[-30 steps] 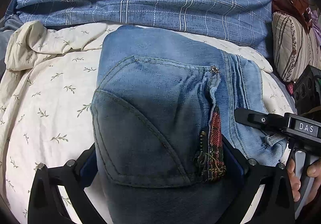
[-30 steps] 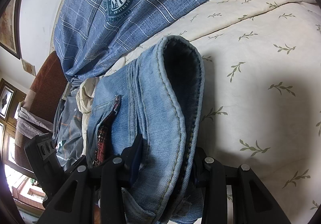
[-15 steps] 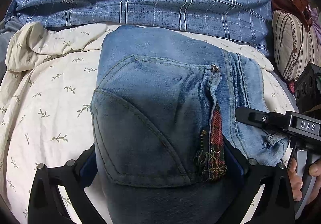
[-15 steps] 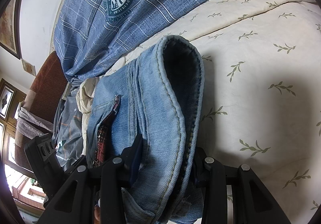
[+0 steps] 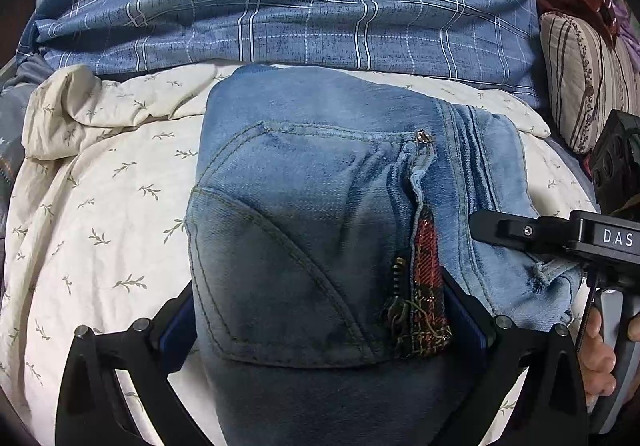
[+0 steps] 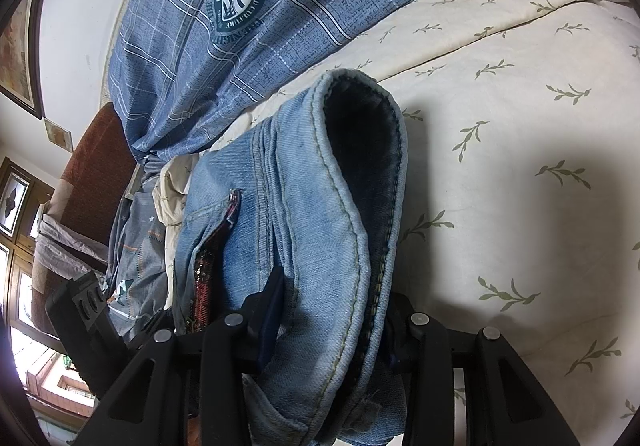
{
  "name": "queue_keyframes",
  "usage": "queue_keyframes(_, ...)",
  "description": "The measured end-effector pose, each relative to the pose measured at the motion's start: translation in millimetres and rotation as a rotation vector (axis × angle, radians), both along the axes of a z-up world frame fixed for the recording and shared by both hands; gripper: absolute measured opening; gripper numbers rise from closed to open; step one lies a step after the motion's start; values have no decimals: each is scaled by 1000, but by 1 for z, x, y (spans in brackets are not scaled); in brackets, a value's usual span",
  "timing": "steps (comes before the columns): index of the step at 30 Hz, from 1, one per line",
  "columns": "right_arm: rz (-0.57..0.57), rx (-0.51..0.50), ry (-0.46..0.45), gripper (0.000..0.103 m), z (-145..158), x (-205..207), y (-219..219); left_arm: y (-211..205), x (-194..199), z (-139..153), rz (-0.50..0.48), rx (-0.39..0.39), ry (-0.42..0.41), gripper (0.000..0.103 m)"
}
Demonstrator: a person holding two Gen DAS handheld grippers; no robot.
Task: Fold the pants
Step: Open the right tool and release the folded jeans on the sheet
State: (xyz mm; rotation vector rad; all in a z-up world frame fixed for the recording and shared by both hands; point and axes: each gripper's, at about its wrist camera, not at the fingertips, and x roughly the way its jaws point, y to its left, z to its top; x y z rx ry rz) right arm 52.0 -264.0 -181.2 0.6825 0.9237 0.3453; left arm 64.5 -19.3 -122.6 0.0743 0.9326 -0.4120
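Observation:
The blue denim pants (image 5: pixel 320 206) lie bunched on a cream leaf-print sheet (image 5: pixel 100 206). A back pocket and a zip with red plaid lining face me. My left gripper (image 5: pixel 320 330) is shut on the pants, its fingers pressing a thick wad from both sides. My right gripper (image 6: pixel 332 322) is shut on the pants (image 6: pixel 312 206) at the folded waistband edge, which stands up between its fingers. The right gripper also shows at the right of the left wrist view (image 5: pixel 560 238), held by a hand.
A blue plaid duvet (image 5: pixel 320 14) with a round crest lies behind the pants. A striped pillow (image 5: pixel 580 78) sits at the right. The sheet (image 6: pixel 520 166) spreads wide on the right. A brown headboard (image 6: pixel 92 174) and the wall are on the left.

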Motion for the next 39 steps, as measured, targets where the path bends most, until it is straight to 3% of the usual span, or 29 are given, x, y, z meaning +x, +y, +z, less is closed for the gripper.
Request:
queue_keyframes(5,10,-4,-5,48,1,-1,1,-2,-5,3,10,37,-40,103)
queue_keyframes(12,42,-44,-5,60,8,-9,2,2,-11,12,59,31,-30,103)
queue_keyframes(16,25,-24,-6,61,11,-21,-7,-3,-30,25,74,103,-109,103)
queue_keyframes(21,-2,-90,-76,61,28,-46,-9,-3,-61,43,92,146,-185,103)
queue_keyframes(26,-34,-258,-213,61,55,-78,6,13,-90,65,149,135,-218,103)
queue_keyframes(33,-87,-349,-334,61,77,-129,29,18,-129,103,204,233,-321,103)
queue_keyframes(39,-144,-372,-394,61,100,-168,30,27,-158,136,227,242,-403,103)
